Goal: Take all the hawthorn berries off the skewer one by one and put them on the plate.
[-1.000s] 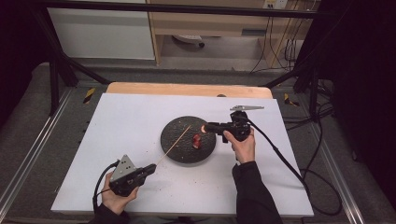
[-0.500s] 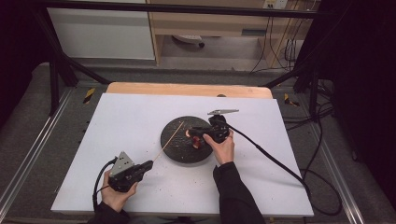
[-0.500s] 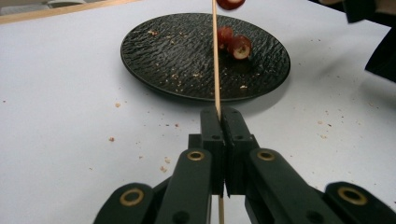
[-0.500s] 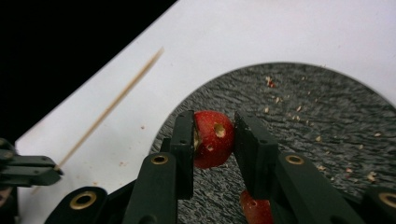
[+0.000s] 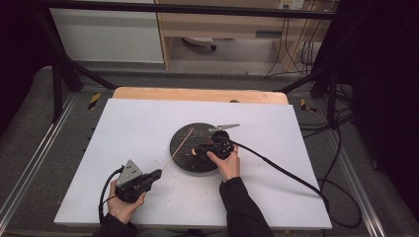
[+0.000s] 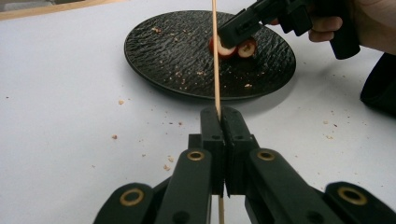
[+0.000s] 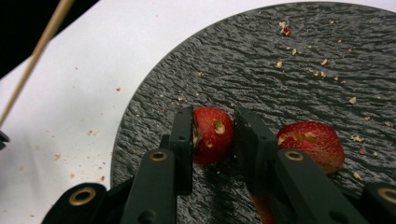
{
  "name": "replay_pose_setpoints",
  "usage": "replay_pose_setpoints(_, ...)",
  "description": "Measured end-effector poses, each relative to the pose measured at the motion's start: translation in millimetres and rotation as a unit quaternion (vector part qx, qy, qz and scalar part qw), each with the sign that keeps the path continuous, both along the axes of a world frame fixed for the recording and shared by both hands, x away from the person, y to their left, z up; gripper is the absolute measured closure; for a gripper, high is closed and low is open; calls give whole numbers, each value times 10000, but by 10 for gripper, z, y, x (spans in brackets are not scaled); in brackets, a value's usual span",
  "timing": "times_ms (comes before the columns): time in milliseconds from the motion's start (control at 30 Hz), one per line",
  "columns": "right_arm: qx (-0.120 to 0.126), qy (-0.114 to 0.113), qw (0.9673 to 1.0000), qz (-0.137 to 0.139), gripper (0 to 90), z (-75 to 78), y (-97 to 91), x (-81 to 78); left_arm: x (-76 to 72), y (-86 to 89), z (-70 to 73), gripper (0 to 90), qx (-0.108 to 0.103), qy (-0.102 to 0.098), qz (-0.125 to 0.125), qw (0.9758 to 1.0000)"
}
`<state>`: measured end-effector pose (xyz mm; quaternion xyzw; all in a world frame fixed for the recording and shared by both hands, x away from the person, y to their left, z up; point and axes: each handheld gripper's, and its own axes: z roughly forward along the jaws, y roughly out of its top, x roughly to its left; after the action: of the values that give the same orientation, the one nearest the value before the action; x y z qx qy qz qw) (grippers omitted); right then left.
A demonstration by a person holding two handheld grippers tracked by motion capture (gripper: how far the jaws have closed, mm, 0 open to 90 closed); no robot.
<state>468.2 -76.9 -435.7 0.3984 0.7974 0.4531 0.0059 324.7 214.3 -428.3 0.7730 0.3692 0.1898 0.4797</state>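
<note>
Now skewer pointing toward plate

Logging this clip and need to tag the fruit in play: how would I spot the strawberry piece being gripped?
Find the round black plate on the white table. Two red strawberry pieces lie on it; the one meant sits between the jaws of the right hand-held gripper, with a small hole in its face, while its neighbour lies free beside.

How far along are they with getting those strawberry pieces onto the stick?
Done: the left gripper has the thin wooden skewer clamped, aimed at the round black textured plate. In hand: the right gripper has its jaws closed on one red strawberry piece. Left: nothing is threaded yet, and a second strawberry piece waits beside it.
</note>
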Motion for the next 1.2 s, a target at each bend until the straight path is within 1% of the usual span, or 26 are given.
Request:
replay_pose_setpoints(67,-81,23,10000,46,684,-16,5,-6,1,-2,-1,887,1,10,0,10000)
replay_pose_setpoints(167,-106,-63,9999,83,650,-8,2,-17,0,-2,-1,887,4,13,-2,10000)
replay_pose_setpoints(267,-66,-151,9998,96,616,55,-24,-42,2,-2,-2,887,8,17,4,10000)
replay_pose_setpoints(400,-141,-301,9994,112,567,136,-52,-76,1,-7,-3,887,23,20,3,10000)
replay_pose_setpoints(433,-155,-344,9992,99,546,149,-55,-84,0,-9,-3,887,23,17,5,10000)
replay_pose_setpoints(500,-237,-491,9984,126,477,159,-61,-93,2,-10,-3,887,37,16,3,10000)
replay_pose_setpoints(633,-295,-586,9978,106,377,161,-64,-99,1,-9,-4,887,35,15,10,10000)
replay_pose_setpoints(700,-289,-606,9977,86,296,152,-55,-99,0,-9,-4,887,40,15,9,10000)
replay_pose_setpoints(767,-439,-655,9969,45,256,128,-48,-98,-1,-9,-4,887,38,13,6,10000)
replay_pose_setpoints(833,-650,-736,9952,-9,223,117,-59,-99,2,-9,-5,887,41,21,-1,10000)
replay_pose_setpoints(900,-624,-711,9955,-18,184,119,-75,-104,4,-11,-6,887,38,28,-2,10000)
replay_pose_setpoints(933,-588,-657,9961,-17,159,132,-82,-112,5,-12,-6,887,26,41,1,10000)
replay_pose_setpoints(1033,-530,-689,9962,-20,89,176,-119,-141,18,-16,2,887,22,70,22,10000)
replay_pose_setpoints(1067,-538,-738,9958,-40,77,192,-139,-156,28,-17,9,887,1,103,36,9999)
replay_pose_setpoints(1100,-544,-723,9959,-89,63,212,-162,-180,40,-21,17,887,-12,142,45,9999)
replay_pose_setpoints(1200,-541,-771,9955,-117,43,252,-278,-249,82,-47,37,887,10,210,79,9997)
